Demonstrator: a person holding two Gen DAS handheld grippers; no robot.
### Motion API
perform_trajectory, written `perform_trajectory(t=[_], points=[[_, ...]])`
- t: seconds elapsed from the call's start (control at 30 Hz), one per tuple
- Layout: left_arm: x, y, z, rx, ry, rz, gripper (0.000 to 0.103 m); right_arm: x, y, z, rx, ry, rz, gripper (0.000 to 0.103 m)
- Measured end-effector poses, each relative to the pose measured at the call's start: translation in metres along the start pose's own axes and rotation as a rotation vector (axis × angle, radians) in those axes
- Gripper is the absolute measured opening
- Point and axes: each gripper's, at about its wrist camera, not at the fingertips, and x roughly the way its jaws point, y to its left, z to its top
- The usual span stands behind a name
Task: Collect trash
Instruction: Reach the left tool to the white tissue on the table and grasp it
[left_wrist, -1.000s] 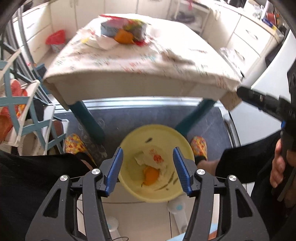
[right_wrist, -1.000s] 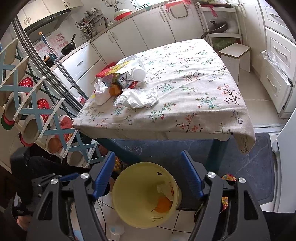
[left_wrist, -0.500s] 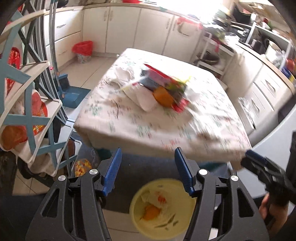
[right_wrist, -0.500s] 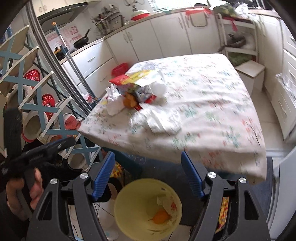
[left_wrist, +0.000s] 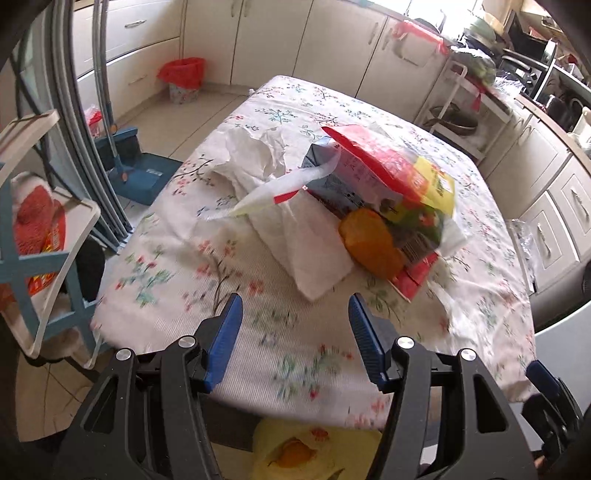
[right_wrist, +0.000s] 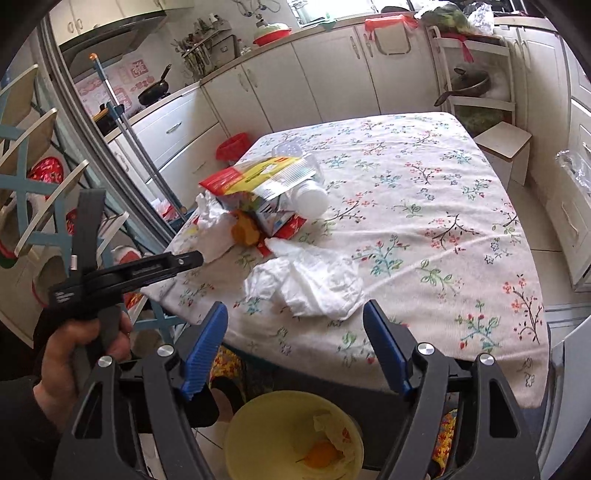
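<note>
A pile of trash lies on the floral-cloth table (left_wrist: 295, 350): a red and yellow wrapper (left_wrist: 391, 173) over a blue carton, an orange peel (left_wrist: 369, 243), crumpled white tissue (left_wrist: 306, 236). In the right wrist view the same pile (right_wrist: 258, 184) has a plastic bottle (right_wrist: 310, 195) and a separate white tissue (right_wrist: 314, 280) nearer the edge. A yellow bin (right_wrist: 291, 439) on the floor holds an orange peel and paper. My left gripper (left_wrist: 295, 332) is open and empty, short of the pile. My right gripper (right_wrist: 295, 343) is open and empty, just before the near tissue.
A blue-framed shoe rack (left_wrist: 40, 229) stands left of the table. A blue dustpan (left_wrist: 144, 173) and a red-lined bin (left_wrist: 183, 79) are on the floor beyond. Cabinets line the back and right walls. A small stool (right_wrist: 502, 144) stands at the table's far right.
Both grippers have risen from over the yellow bin to table height and moved toward the trash pile. Both stay open and empty.
</note>
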Motion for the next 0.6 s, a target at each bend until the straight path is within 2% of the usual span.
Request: perform_trajectory(t=[0.27, 0.33, 0.37, 0.4, 0.47, 0.6], points=[[0.024, -0.004, 0.022, 0.024, -0.023, 0.043, 0.055, 0.015, -0.005, 0.008, 0.029, 0.023, 0.007, 0.073], [0.026, -0.007, 0.024, 0.044, -0.028, 0.038, 0.032, 0.018, -0.005, 0.008, 0.025, 0.033, 0.007, 0.073], [0.029, -0.007, 0.026, 0.057, -0.015, 0.025, 0.013, 0.019, -0.005, 0.008, 0.024, 0.039, 0.007, 0.073], [0.029, -0.007, 0.027, 0.062, -0.008, 0.019, 0.005, 0.020, -0.005, 0.008, 0.025, 0.045, 0.007, 0.073], [0.029, -0.006, 0.026, 0.075, 0.004, 0.018, 0.001, 0.022, -0.006, 0.007, 0.027, 0.052, 0.006, 0.073], [0.017, -0.001, 0.023, 0.091, 0.001, 0.001, 0.000, 0.021, -0.006, 0.006, 0.030, 0.054, 0.002, 0.073]])
